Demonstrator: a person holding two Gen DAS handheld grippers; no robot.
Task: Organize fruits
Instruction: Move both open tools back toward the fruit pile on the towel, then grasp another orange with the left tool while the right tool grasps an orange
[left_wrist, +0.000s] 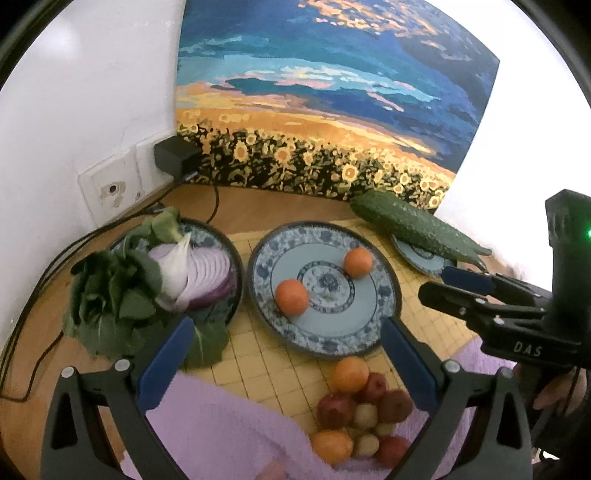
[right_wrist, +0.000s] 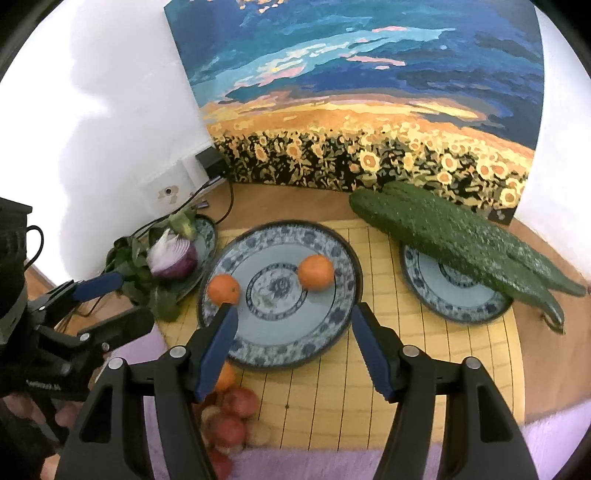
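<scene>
With both the left hand-held gripper (left_wrist: 288, 362) and the right hand-held gripper (right_wrist: 293, 350) released and empty above the middle plate (left_wrist: 384, 295), which holds two oranges (left_wrist: 291, 297), the heaped fruit (left_wrist: 364, 410) just in front of that plate could roll apart if one piece is nudged.
</scene>
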